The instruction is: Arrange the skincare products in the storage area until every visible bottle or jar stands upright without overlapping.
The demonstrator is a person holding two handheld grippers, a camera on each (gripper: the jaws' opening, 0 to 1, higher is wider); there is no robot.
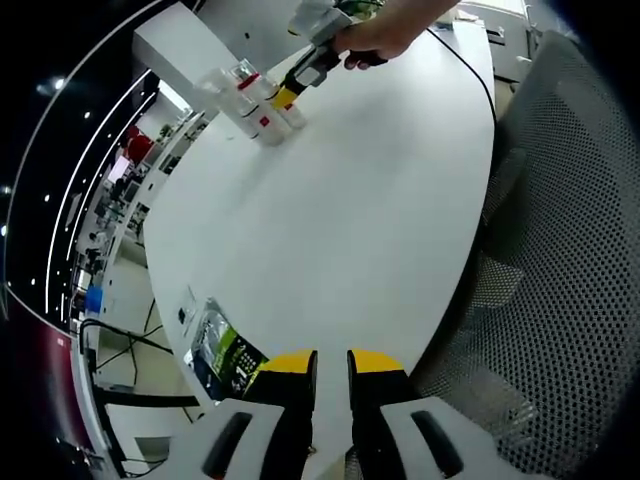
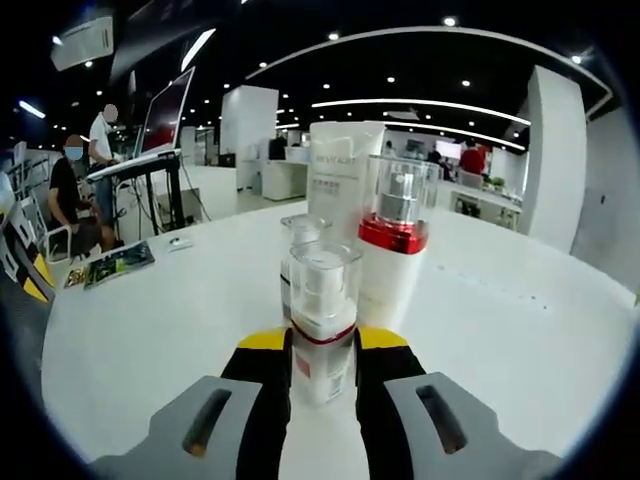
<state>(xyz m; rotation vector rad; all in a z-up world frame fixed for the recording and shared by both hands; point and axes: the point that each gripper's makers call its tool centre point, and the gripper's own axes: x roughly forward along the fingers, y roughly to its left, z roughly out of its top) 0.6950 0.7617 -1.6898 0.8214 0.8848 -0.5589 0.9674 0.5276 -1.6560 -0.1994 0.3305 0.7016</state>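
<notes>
- White small bottle with a clear square cap and a red band, upright on the white table, standing between the jaws of my right gripper; the yellow-tipped jaws press against both its sides, so I am gripping it
- Taller white pump bottle with a red collar and clear cap, upright, just behind and to the right of the gripped one in the right gripper view
- Third clear-capped bottle, partly hidden behind the gripped bottle, upright
- White tube standing on end at the back of the group, faint lettering too small to read
- Same cluster of bottles seen far across the table in the left gripper view, with my right gripper at it and my hand on its handle
- My left gripper, well apart from the products, jaws parted by a narrow gap with nothing between them, over the near table edge
- Printed packet lying flat just beside my left gripper
- Grey mesh chair at the table's side
- Laptop on a stand, two people beyond it, at the far left in the right gripper view
</notes>
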